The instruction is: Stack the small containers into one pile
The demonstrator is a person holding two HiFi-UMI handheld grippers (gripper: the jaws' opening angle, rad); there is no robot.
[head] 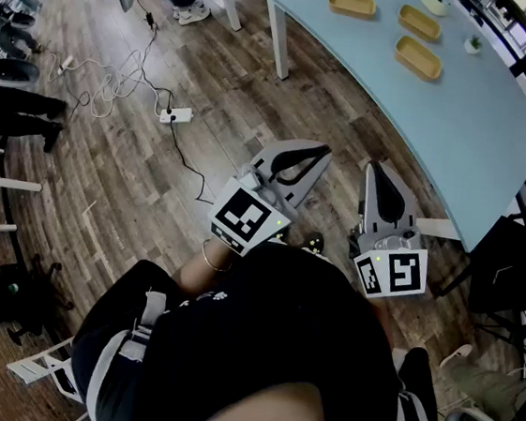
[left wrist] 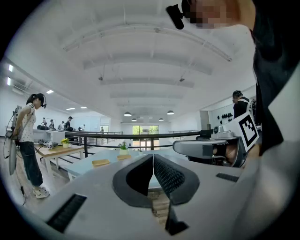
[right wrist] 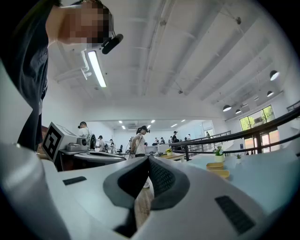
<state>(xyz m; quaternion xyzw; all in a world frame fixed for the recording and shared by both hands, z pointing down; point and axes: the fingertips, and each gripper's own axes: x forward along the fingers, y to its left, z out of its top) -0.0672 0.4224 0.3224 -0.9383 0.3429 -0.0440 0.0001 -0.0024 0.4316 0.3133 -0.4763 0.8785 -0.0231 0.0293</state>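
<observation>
Near table (head: 481, 116), both hand-held grippers (head: 323, 151) (head: 379, 169) closed, seemingly level

Head view: the left gripper (head: 319, 153), pale grey plastic with dark pads and a black-and-white marker cube (head: 248, 217) at its rear, is held level ahead of the torso, nose toward 1 o'clock. The right gripper (head: 378, 168), same build, sits at its 3 o'clock, just beside but apart, nose toward 12 o'clock. The bare left wrist (head: 206, 263), wearing a thin bangle, shows at 7 o'clock of the left cube. The right hand is hidden under its own cube.

Left gripper view: the black ribbed pads (left wrist: 168, 176) meet along one line, nothing between.

Right gripper view: the pads (right wrist: 161, 180) are pressed together at the tips, nothing between.
</observation>
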